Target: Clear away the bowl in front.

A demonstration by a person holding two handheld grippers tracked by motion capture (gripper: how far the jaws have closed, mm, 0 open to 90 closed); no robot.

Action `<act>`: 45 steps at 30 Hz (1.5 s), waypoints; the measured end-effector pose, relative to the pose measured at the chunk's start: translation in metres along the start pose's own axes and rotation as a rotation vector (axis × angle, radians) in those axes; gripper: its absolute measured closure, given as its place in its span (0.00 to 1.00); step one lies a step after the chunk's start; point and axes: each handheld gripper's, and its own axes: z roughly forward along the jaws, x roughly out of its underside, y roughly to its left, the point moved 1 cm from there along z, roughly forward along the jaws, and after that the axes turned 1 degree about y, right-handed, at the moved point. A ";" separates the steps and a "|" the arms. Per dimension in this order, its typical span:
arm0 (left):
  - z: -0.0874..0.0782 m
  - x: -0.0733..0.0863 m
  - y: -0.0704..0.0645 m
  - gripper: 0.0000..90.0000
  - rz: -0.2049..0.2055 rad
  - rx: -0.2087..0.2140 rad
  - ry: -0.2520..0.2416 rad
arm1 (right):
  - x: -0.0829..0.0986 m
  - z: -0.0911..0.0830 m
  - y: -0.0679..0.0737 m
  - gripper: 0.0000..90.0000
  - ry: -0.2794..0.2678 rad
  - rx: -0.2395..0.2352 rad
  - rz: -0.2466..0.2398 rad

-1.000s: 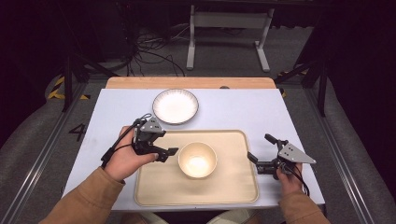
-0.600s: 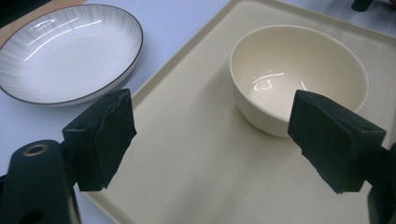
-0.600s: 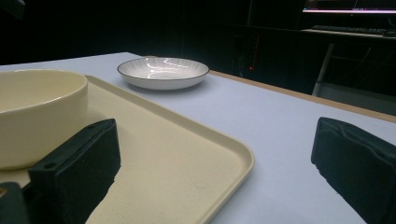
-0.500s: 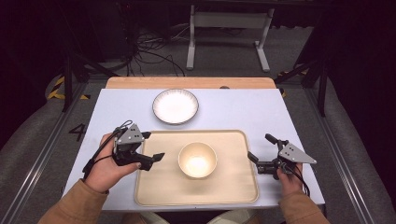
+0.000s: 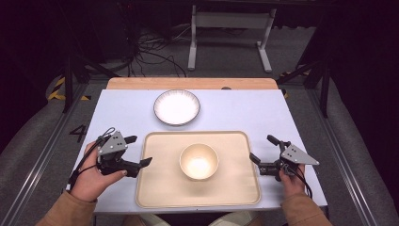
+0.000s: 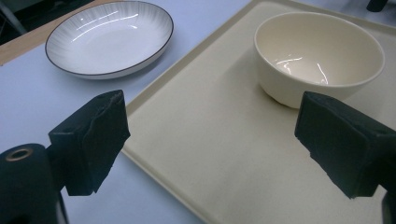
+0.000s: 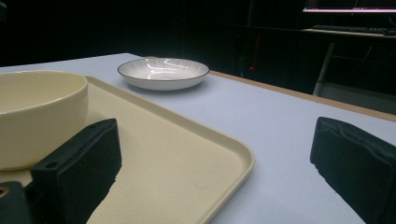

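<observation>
- The round cream ceramic bowl [image 5: 199, 161] stands upright in the middle of the flat cream rectangular tray [image 5: 155, 197], nothing touching it; it sits where it sat a second ago.
- My left gripper [image 5: 139, 151] has drawn back from the bowl: a second ago its tips were just beside the bowl's left side, and now they sit at the tray's left rim, well clear of the bowl.
- Its jaws stand wide apart with nothing between them; in the left gripper view one pad [image 6: 91, 140] hangs over the blue-grey tabletop [image 5: 127, 110] by the tray edge, the other over the tray.
- My right gripper [image 5: 262, 149] has stayed put off the tray's right edge, jaws spread wide and empty.
- The shallow white plate with a dark rim [image 5: 177, 107] lies beyond the tray, unmoved.
- On the floor left of the table, a painted "4" [image 5: 78, 133] can be read.
</observation>
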 end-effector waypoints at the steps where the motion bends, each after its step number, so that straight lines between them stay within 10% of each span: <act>1: -0.001 0.002 0.001 0.12 -0.002 -0.002 -0.003 | 0.000 0.000 0.000 0.03 -0.001 -0.001 0.000; 17: -0.008 0.041 0.018 0.11 -0.093 -0.010 -0.133 | 0.000 0.000 0.000 0.03 -0.002 -0.001 0.000; 25: -0.004 0.067 0.029 0.11 -0.207 0.014 -0.257 | 0.000 0.000 0.000 0.03 -0.004 -0.004 0.003; 45: 0.011 0.088 0.031 0.10 -0.131 -0.022 -0.271 | 0.000 0.000 0.000 0.03 -0.007 -0.008 0.004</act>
